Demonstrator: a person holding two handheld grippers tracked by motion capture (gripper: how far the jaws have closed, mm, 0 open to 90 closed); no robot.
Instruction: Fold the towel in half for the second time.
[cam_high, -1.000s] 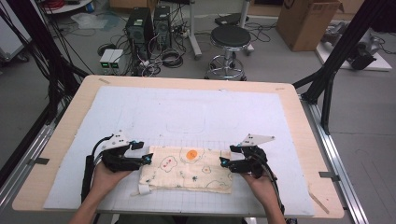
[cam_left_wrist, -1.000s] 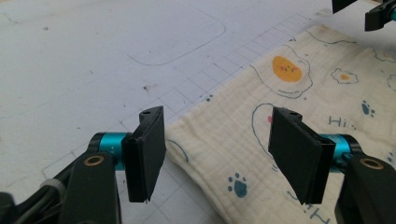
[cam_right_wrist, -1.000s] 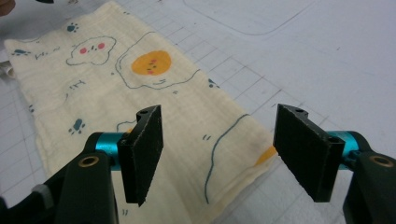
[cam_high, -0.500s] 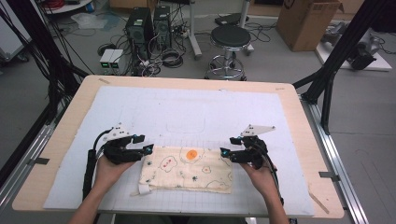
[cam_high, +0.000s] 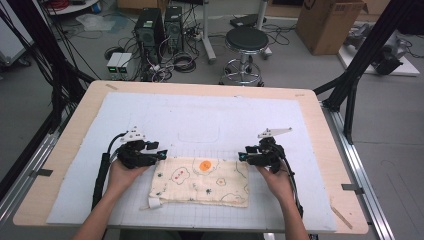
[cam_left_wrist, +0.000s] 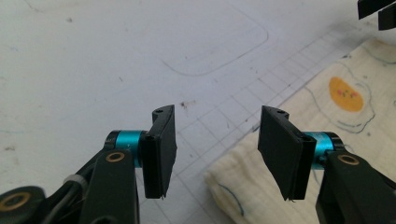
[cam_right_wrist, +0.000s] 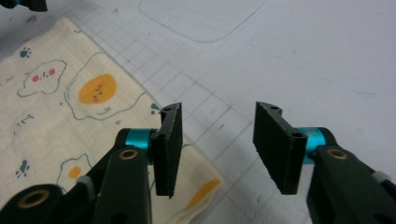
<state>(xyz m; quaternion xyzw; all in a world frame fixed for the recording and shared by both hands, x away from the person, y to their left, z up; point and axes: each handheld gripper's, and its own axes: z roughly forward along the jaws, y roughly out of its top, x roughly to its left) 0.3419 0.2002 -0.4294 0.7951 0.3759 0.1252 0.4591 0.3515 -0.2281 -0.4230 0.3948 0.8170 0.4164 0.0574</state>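
Note:
A cream cloth (cam_high: 202, 181) printed with fried eggs and small faces lies flat near the table's front edge, folded into a rectangle. My left gripper (cam_high: 161, 153) hovers open just above the cloth's far left corner (cam_left_wrist: 224, 175), its jaws apart with nothing between them. My right gripper (cam_high: 241, 156) is open too, poised over the far right corner (cam_right_wrist: 201, 179) of the cloth (cam_right_wrist: 70, 116). In the left gripper view (cam_left_wrist: 215, 149) the cloth (cam_left_wrist: 327, 107) stretches away to the right. Neither gripper (cam_right_wrist: 217, 144) touches the fabric.
A white gridded mat (cam_high: 200, 120) covers the wooden table (cam_high: 65, 150). A small white tag (cam_high: 154, 203) sticks out at the cloth's near left corner. Beyond the table stand a stool (cam_high: 245, 42), computer towers (cam_high: 150, 25) and a cardboard box (cam_high: 325, 22).
Both grippers have lifted off the cloth's far corners and drawn slightly back and outward. The cloth stays flat where it was.

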